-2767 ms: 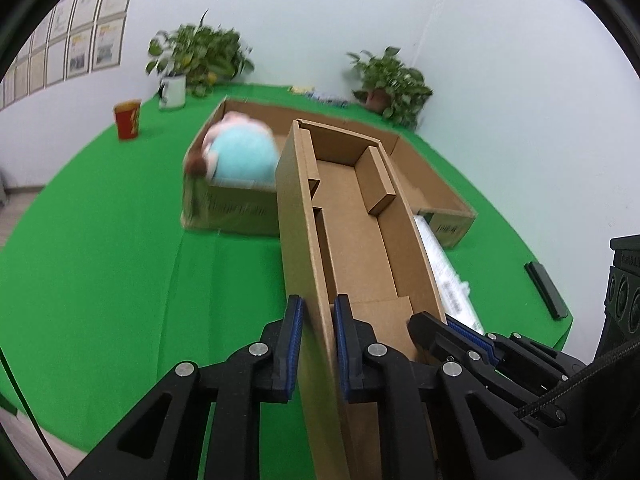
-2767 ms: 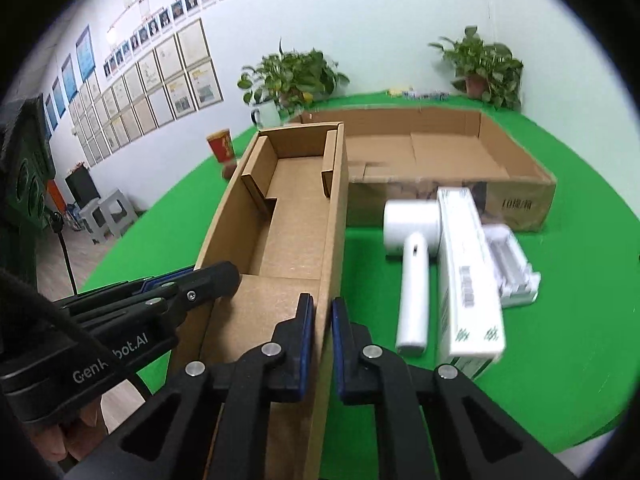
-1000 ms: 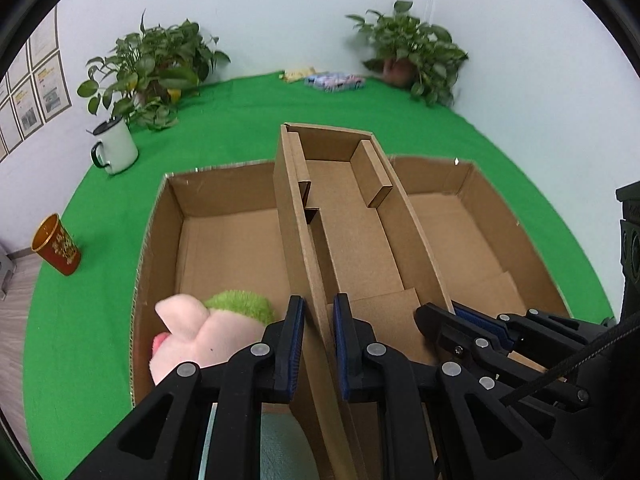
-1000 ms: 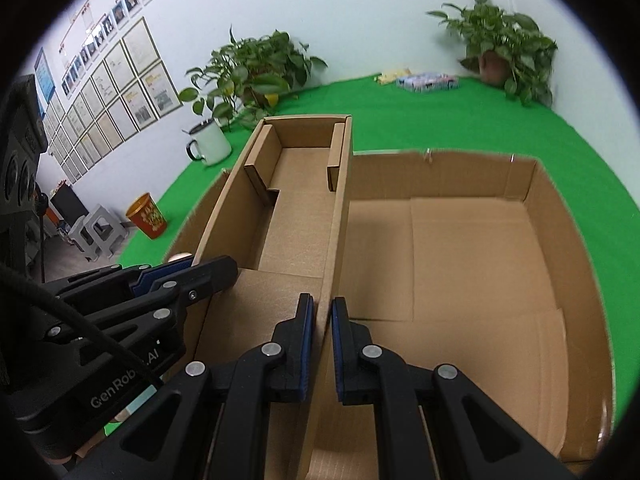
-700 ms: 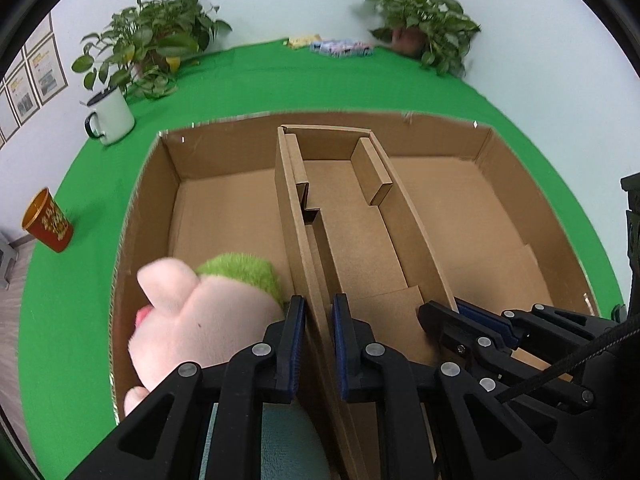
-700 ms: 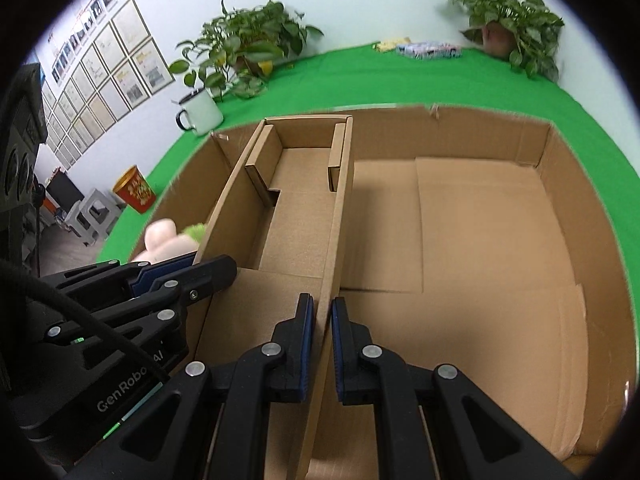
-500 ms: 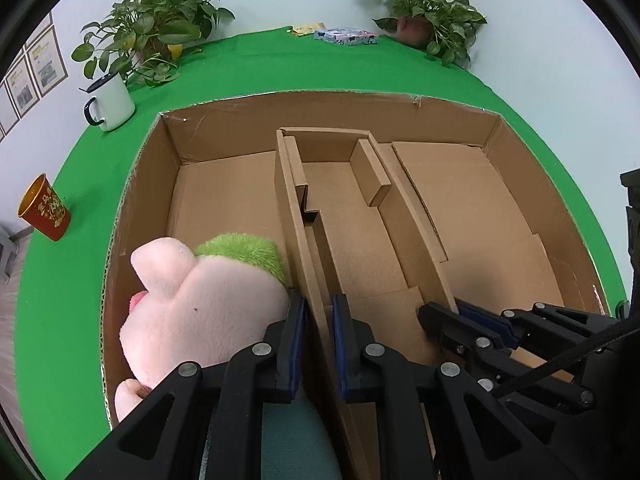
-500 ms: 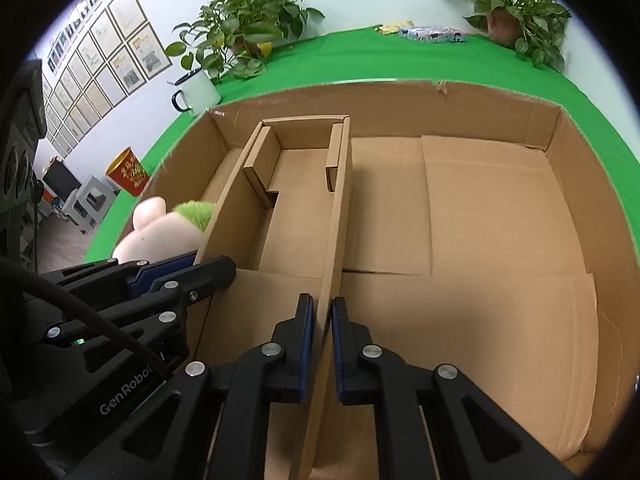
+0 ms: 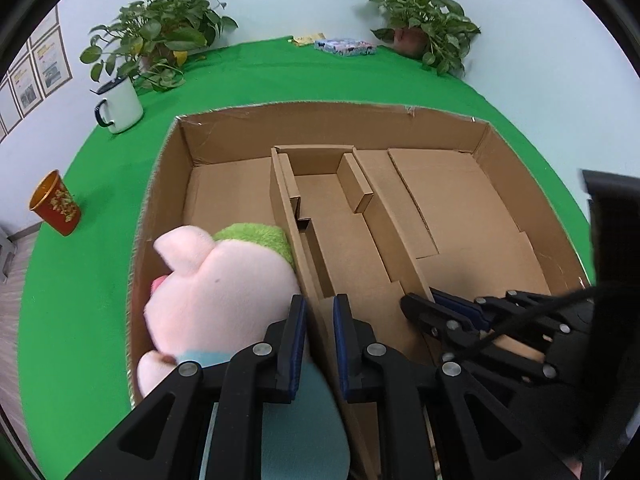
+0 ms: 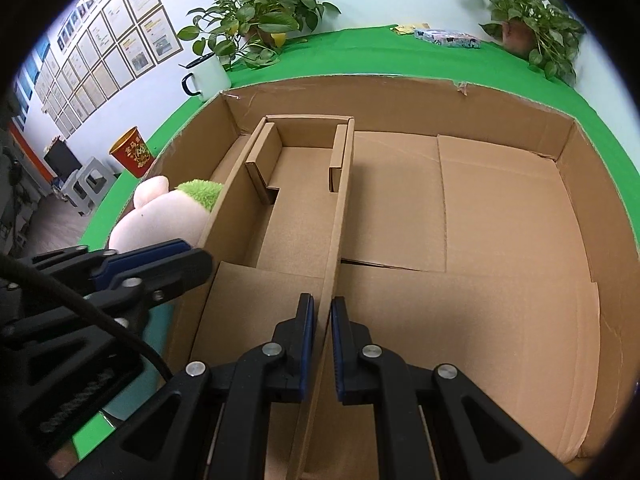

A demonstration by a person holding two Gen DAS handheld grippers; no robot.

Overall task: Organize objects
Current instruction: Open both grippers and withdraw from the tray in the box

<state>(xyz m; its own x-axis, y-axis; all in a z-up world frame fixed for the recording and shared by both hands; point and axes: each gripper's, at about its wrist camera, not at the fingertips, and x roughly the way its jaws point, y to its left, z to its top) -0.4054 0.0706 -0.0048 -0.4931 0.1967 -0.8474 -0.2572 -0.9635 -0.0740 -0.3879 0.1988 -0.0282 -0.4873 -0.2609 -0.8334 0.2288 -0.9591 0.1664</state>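
Observation:
A narrow open cardboard tray sits inside a large open cardboard box, lengthwise near its middle. My left gripper is shut on the tray's left wall. My right gripper is shut on the tray's right wall. A pink plush pig with a green tuft and a light blue body lies in the box's left part, pressed against the tray. It also shows in the right wrist view. The box's right part holds nothing.
The box stands on a green table. A white enamel mug and a red paper cup stand to the left. Potted plants and a flat colourful packet are at the far edge by the wall.
Both grippers have carried the tray from above the table over the large box and lowered it inside. The tray now lies beside the plush pig. Both grips have held.

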